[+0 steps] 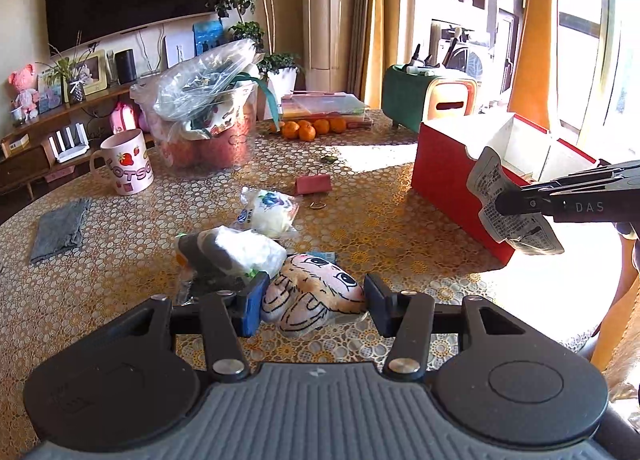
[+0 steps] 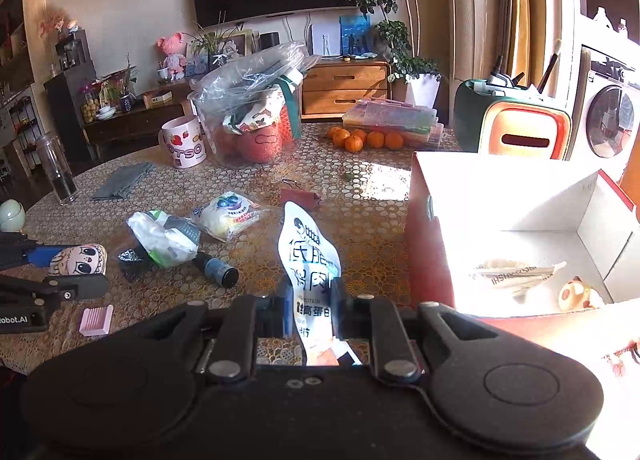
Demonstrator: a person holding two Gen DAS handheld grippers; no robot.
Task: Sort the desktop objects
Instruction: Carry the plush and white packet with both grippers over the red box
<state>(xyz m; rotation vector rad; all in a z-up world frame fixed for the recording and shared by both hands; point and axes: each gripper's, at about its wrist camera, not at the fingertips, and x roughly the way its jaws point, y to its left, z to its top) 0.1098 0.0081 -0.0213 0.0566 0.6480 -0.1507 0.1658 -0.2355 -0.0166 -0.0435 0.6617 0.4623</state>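
My left gripper (image 1: 314,302) is shut on a soft pouch with a cartoon face (image 1: 316,284), pads pressing both its sides just above the table. The right wrist view shows that same gripper (image 2: 60,270) and pouch (image 2: 82,260) at far left. A white snack packet with printed characters (image 2: 306,252) stands up between the fingers of my right gripper (image 2: 312,300), which is shut on it. The packet (image 1: 516,204) hangs beside the near corner of an open red box with a white inside (image 1: 440,180) (image 2: 424,252). In the box lie a packet (image 2: 516,272) and a small cat-faced item (image 2: 576,294).
On the patterned table lie a blueberry packet (image 2: 232,214), a white-green bag (image 2: 164,236), a small dark bottle (image 2: 218,268), a red binder clip (image 1: 314,184) and a pink ridged piece (image 2: 96,320). Further back are a mug (image 1: 124,166), grey cloth (image 1: 60,228), oranges (image 1: 312,128) and a plastic tub (image 1: 208,128).
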